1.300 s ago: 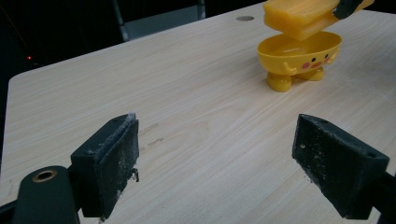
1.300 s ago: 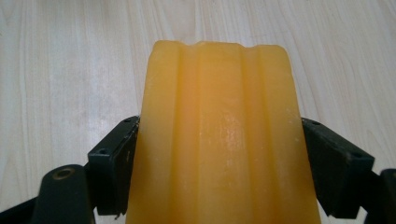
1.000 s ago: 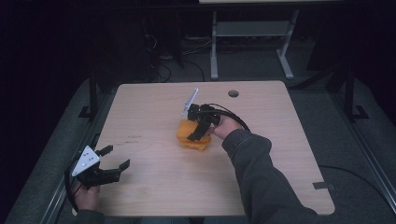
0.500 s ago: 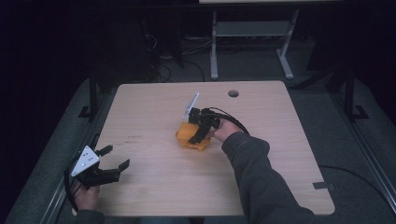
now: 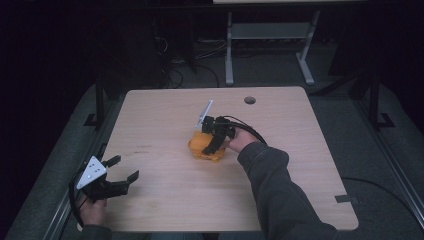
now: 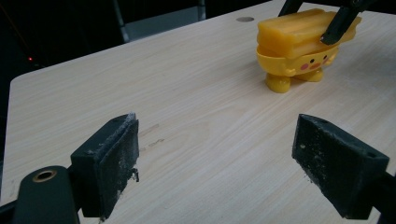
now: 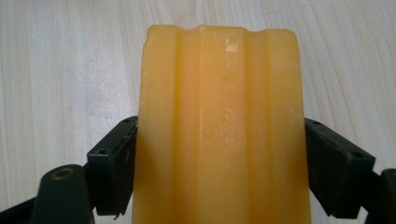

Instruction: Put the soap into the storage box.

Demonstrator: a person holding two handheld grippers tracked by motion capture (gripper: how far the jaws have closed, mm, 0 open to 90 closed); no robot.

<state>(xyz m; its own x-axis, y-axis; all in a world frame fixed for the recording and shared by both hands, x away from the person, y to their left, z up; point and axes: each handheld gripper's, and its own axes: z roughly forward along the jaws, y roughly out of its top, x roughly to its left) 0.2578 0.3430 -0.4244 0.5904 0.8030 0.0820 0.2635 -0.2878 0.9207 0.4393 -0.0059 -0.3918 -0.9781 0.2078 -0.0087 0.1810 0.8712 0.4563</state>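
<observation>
My right claw (image 7: 219,163) grips the ribbed yellow plastic duck-faced toy (image 7: 219,140) between its jaws, near the middle of the pale wooden table (image 5: 165,120). My left claw (image 6: 229,163) gapes wide, the toy well ahead.

A pale wood-grain table (image 5: 165,115) with rounded corners sits lit in the middle of a very dark room, a round cable hole (image 5: 250,100) near its far edge. Grey floor (image 5: 395,150) shows on either side of it. Beyond the far edge, a light-grey metal stand (image 5: 270,35) rises out of the gloom, with dark cables (image 5: 175,75) lying on the floor to its left.
</observation>
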